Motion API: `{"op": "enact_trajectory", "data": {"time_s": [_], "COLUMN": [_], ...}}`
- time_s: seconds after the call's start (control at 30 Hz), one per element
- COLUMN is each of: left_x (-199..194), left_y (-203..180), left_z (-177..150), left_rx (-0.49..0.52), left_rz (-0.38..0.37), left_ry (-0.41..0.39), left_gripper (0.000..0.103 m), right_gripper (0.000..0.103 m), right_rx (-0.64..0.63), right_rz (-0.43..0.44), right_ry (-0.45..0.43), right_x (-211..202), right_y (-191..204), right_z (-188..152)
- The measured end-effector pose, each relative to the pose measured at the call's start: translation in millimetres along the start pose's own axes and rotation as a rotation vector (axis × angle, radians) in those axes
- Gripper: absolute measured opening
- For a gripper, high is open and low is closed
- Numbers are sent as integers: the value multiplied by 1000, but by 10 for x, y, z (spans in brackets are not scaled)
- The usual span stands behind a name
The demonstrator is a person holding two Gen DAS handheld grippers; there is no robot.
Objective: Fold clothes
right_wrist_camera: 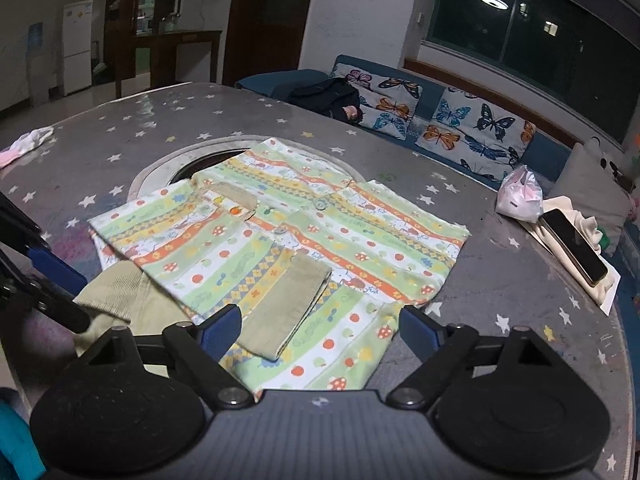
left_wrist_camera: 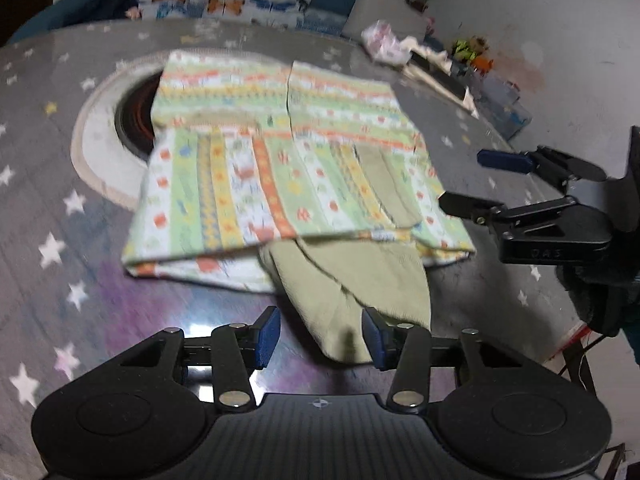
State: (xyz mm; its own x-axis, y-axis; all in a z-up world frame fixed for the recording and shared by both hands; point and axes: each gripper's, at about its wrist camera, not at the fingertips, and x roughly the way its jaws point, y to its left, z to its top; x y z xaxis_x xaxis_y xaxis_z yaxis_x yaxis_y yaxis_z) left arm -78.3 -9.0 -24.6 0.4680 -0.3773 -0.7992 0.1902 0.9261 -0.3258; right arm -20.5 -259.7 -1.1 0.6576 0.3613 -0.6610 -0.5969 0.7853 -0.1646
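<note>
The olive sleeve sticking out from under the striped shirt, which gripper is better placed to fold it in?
Probably left: the left gripper already straddles the olive sleeve.

Shirt [right_wrist_camera: 304, 236] flat on table [right_wrist_camera: 500, 280], over central round inset [right_wrist_camera: 160, 168]; phone [right_wrist_camera: 574, 246] right of shirt; sofa [right_wrist_camera: 552, 152] behind table.

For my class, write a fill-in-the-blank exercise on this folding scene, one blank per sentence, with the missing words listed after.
1. The striped shirt lies on a grey table printed with white ____.
2. The cushions on the sofa behind the table show ____.
3. A dark ____ lies on pale cloth at the table's right edge.
4. Neither the left gripper nor the right gripper is shut; both jaws stand ____.

Missing words: stars; butterflies; phone; open
</note>
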Motion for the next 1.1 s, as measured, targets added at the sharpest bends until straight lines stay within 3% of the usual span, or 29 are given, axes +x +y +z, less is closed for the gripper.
{"op": "enact_trajectory", "data": {"time_s": [0.03, 0.07, 0.17, 0.43, 0.63, 0.7, 0.77, 0.8, 0.87, 0.9, 0.97, 1.1], "left_x": [27, 50, 50, -203, -111, -60, -27, -30, -76, -111, -218, -393], "left_y": [-3, -4, -24, -56, -39, -21, 22, 51, 124, 163, 234, 336], "left_z": [-4, -4, 9, 401, 733, 786, 799, 791, 753, 727, 649, 478], "left_rx": [-4, -8, 2, 15, 7, 8, 5, 10, 21, 30, 66, 168], "left_rz": [-3, -10, -26, -79, -112, -120, -122, -129, -137, -137, -111, -83], "left_ry": [8, 16, 10, -133, -142, -134, -127, -127, -137, -146, -188, -250], "left_gripper": [42, 29, 11, 8, 8, 9, 9, 10, 22, 27, 50, 70], "right_gripper": [85, 83, 79, 78, 77, 70, 54, 49, 30, 27, 20, 16], "right_rx": [-9, -20, -64, -188, -244, -238, -201, -183, -135, -110, -66, 4], "right_rz": [1, 1, 8, 64, 116, 130, 158, 172, 201, 212, 233, 264], "right_ry": [3, 6, 21, 53, 40, 25, 23, 22, 33, 39, 47, 45], "right_x": [-11, -20, -48, -67, -26, 24, 118, 165, 245, 279, 317, 318], "right_y": [14, 27, 86, 269, 435, 469, 465, 463, 422, 396, 315, 180], "right_z": [-13, -25, -77, -225, -258, -217, -150, -116, -51, -21, 34, 111]}}
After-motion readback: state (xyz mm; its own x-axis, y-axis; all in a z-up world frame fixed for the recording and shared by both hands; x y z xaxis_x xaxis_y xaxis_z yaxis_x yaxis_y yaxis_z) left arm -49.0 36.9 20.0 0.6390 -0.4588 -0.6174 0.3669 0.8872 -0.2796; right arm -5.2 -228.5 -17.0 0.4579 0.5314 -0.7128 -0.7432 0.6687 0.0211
